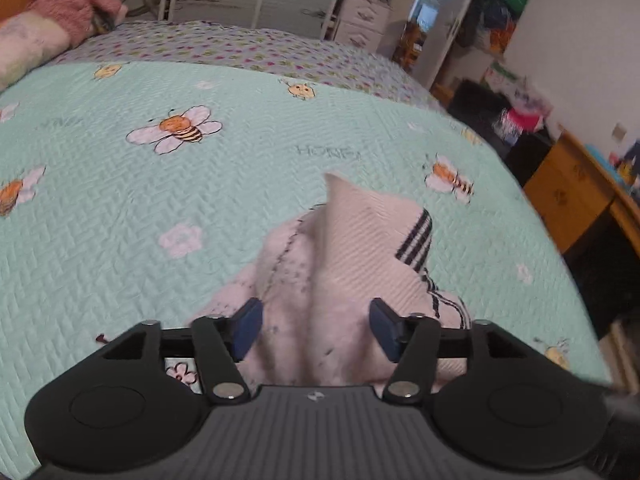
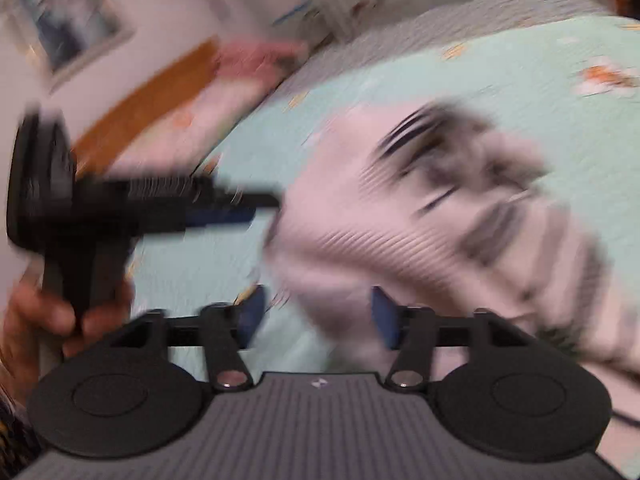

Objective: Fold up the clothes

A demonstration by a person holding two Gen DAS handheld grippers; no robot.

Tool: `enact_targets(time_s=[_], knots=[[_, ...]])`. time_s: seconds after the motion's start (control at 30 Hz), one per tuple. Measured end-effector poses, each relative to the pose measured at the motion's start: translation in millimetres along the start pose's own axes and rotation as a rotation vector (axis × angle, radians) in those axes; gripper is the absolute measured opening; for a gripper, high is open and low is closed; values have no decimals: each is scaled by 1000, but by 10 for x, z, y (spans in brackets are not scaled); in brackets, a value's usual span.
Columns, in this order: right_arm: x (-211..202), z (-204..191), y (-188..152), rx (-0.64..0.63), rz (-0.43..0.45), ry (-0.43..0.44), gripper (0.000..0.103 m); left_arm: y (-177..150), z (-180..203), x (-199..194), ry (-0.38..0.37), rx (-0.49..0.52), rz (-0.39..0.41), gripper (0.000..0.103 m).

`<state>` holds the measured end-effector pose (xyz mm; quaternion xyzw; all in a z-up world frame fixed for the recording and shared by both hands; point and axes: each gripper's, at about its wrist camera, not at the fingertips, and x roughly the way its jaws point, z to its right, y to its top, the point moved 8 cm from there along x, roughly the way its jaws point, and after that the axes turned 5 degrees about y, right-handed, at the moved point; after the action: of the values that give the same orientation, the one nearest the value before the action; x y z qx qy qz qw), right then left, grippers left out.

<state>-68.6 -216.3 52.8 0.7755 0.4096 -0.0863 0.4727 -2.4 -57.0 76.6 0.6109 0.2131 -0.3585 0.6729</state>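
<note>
**Ana:** Both grippers stand apart from the cloth, as far as I can see. Left gripper point(image 1: 316, 328) has its blue pads wide, with the pale garment point(image 1: 360, 248) bunched between them but not pinched. Neither pad presses on it.

**Ben:** And the right gripper point(image 2: 318, 316)? That view is badly smeared.

**Ana:** Its jaws gape too, with a fold of the same garment point(image 2: 420, 216) lying between and beyond them, loose. Nothing is held by either one.

**Ben:** Where does the garment sit?

**Ana:** On the mint bee-print bedspread point(image 1: 160, 184), near the front edge, humped up with one corner standing in a peak and dark stripes down one side. From the right wrist I also see the left gripper point(image 2: 224, 204) level beside the heap, with the person's hand point(image 2: 48, 320) round its handle.

**Ben:** So it isn't a tidy fold yet?

**Ana:** I'd judge not; it looks rumpled rather than flat. To do this step well, I'd find a real edge or corner first, not the middle of the lump. Take one corner in each gripper, well apart, and pinch only one layer.

**Ben:** Then draw it taut?

**Ana:** Yes, lay it flat on the bedspread before any fold. Grabbing the peak would probably only drag the whole bundle along.
</note>
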Motion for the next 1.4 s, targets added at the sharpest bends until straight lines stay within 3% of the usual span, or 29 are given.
enact_targets(time_s=[0.07, 0.17, 0.3, 0.43, 0.5, 0.53, 0.57, 0.67, 0.77, 0.8, 0.83, 0.87, 1.0, 1.1, 1.17, 1.23, 1.3, 1.4], knots=[[-142, 329, 117, 19, 43, -137, 78, 50, 97, 57, 8, 5, -10, 66], [-179, 768, 154, 54, 10, -299, 78, 101, 148, 148, 17, -12, -41, 67], [-116, 1010, 40, 44, -61, -324, 78, 118, 195, 273, 60, 14, -53, 68], [170, 1078, -31, -98, -120, -390, 78, 58, 228, 725, 188, 151, -119, 85], [513, 1043, -44, -140, -147, -394, 78, -7, 179, 961, 137, 112, -176, 84], [641, 1028, -44, -149, -152, -379, 78, -34, 151, 1064, 89, 71, -207, 72], [718, 996, -38, -134, -146, -345, 68, -39, 122, 1142, 49, 35, -228, 56], [860, 955, 90, -7, -105, -250, 29, 177, 12, 1152, 12, -18, -189, 35], [823, 909, 525, 166, 2, -151, 21, 674, -197, 958, 57, -60, -48, 22], [790, 876, 704, 217, 48, -114, 20, 879, -288, 841, 59, -97, 13, 10], [734, 803, 918, 245, 99, -76, 15, 1091, -382, 686, 56, -130, 79, 7], [663, 704, 1154, 259, 153, -37, 4, 1293, -458, 489, 48, -154, 150, 7], [370, 120, 1888, 195, 290, 87, 4, 1831, -725, -200, 63, -167, 338, 7], [277, -269, 2086, 112, 323, 153, 4, 1801, -1040, -418, 154, -147, 376, 7], [312, -439, 2049, 32, 308, 158, 4, 1561, -1279, -331, 264, -140, 324, 8], [446, -465, 1873, -31, 255, 109, 4, 1189, -1580, -69, 352, -145, 201, 8], [707, -274, 1559, -79, 146, -38, 5, 736, -1846, 244, 402, -153, 52, 9], [1140, 58, 985, -212, -135, -310, 17, 71, -2007, 587, 370, -161, -126, 13]])
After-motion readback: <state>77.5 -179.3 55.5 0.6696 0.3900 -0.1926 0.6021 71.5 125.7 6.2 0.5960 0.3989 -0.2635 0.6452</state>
